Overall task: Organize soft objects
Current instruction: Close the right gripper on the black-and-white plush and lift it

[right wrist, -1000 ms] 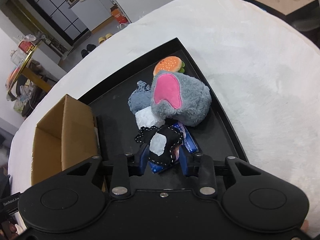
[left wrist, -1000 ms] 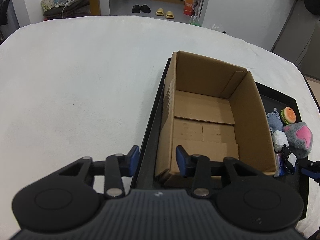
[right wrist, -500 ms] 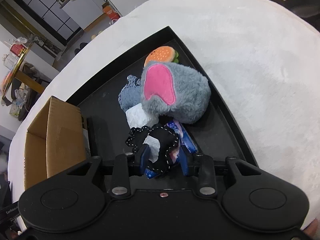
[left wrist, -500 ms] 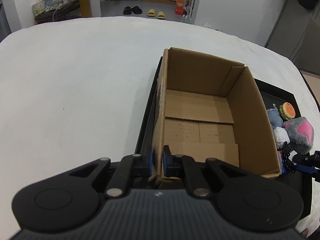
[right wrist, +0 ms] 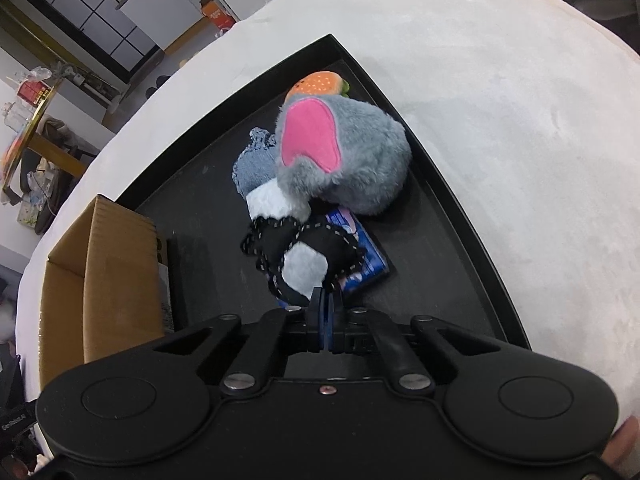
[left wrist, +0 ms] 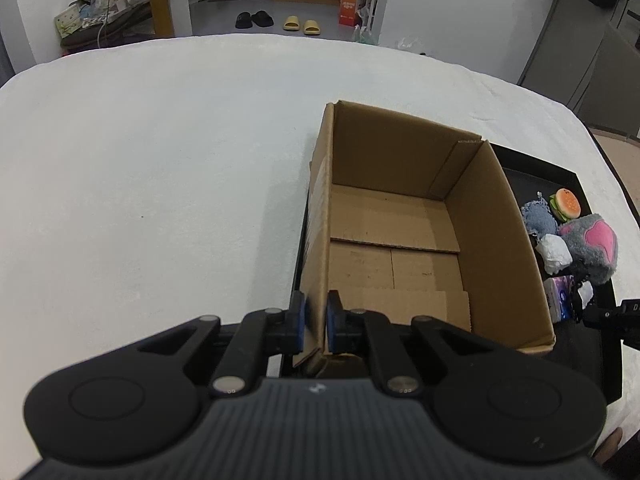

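Note:
An open, empty cardboard box stands on a black tray. My left gripper is shut on the box's near left wall. My right gripper is shut on the edge of a black-and-white stitched plush, which lies over a blue tissue pack. Beyond it lie a white soft lump, a blue knitted piece, a grey plush with a pink patch and a burger plush. The same toys show right of the box in the left wrist view.
The tray sits on a white soft surface. The box fills the tray's left part. Past the surface's far edge are a floor with slippers and a cluttered table.
My left gripper closed on the box's left wall. My right gripper closed on the black-and-white plush and the view moved in closer to the toys.

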{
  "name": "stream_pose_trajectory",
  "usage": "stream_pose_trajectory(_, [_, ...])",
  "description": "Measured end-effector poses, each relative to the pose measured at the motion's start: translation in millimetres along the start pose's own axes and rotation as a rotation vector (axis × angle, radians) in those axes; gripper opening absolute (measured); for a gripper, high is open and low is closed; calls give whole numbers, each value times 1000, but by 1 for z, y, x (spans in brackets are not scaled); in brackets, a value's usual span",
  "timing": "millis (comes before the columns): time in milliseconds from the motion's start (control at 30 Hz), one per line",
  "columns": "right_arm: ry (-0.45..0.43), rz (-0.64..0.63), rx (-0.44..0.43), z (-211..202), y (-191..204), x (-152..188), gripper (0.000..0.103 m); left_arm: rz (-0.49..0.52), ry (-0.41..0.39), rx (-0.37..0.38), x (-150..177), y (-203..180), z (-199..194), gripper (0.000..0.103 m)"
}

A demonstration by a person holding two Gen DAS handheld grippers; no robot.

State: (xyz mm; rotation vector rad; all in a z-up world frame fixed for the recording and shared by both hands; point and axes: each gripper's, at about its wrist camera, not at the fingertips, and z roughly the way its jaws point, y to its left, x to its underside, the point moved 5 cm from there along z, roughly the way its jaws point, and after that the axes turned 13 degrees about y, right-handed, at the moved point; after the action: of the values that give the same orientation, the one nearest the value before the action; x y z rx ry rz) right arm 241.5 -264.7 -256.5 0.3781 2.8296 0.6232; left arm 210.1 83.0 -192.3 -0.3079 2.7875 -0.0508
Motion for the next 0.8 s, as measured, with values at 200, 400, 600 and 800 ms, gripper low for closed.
stream_pose_trajectory(200, [-10, 32, -26, -6, -3, 3, 21, -16, 11, -9, -6, -3, 6, 9])
stream_pose_trajectory(400, [-29, 93, -93, -8, -7, 0, 40, -12, 20, -16, -10, -9, 16, 10])
stream_pose_trajectory(600, [10, 149, -133, 8, -10, -2, 39, -18, 37, -16, -11, -5, 27, 10])
stream_pose_trajectory(800, [36, 187, -172, 14, -13, -1, 12, -14, 39, -26, -12, -7, 32, 11])
